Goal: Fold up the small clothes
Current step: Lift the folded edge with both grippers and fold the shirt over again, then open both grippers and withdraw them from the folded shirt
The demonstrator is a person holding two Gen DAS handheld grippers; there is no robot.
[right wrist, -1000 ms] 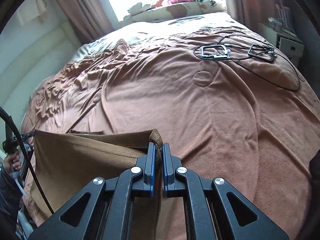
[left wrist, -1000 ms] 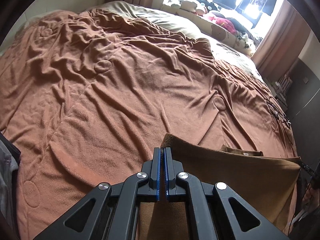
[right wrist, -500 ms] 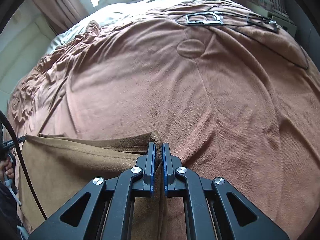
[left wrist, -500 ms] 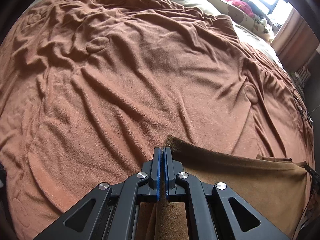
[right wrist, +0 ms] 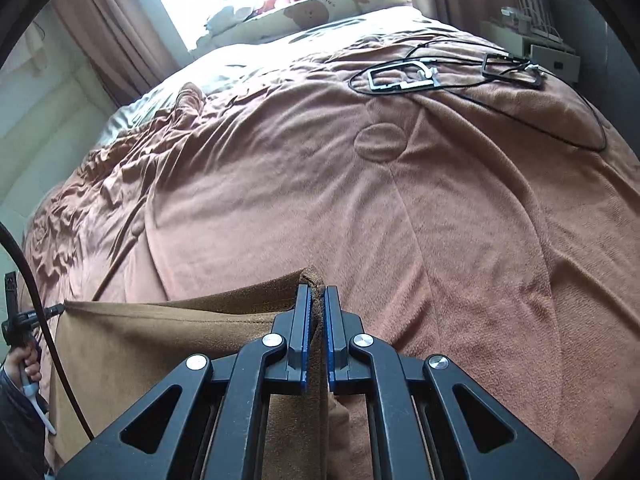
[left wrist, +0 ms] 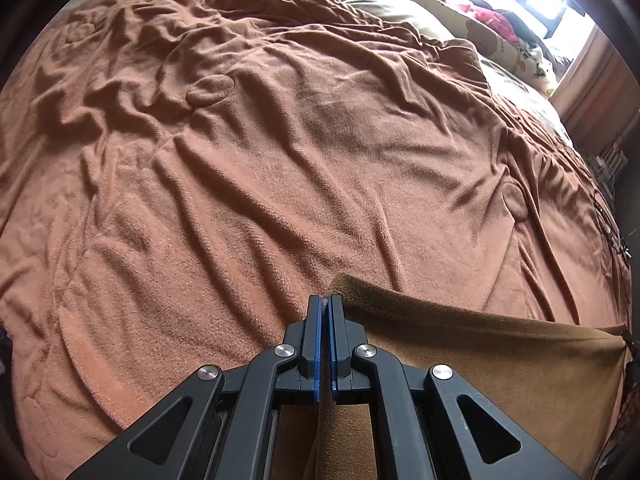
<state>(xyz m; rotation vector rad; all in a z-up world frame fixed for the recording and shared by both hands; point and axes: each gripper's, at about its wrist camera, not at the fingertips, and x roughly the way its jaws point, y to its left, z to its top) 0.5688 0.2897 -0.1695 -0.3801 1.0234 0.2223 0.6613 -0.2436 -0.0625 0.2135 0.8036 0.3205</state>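
Left wrist view: left gripper [left wrist: 325, 304] pinching one top corner of the tan-brown soft fabric garment [left wrist: 480, 360], held just above the rumpled rust-brown fleece blanket [left wrist: 280, 160] covering the bed. Right wrist view: right gripper [right wrist: 316, 294] pinching the other top corner of the garment [right wrist: 160, 340], top edge stretched taut between the two corners, cloth hanging below. Far across the blanket [right wrist: 440, 220] from the garment, black cables with metal frames [right wrist: 404, 76]. At the blanket's far end, a bear-print pillow [right wrist: 320, 10].
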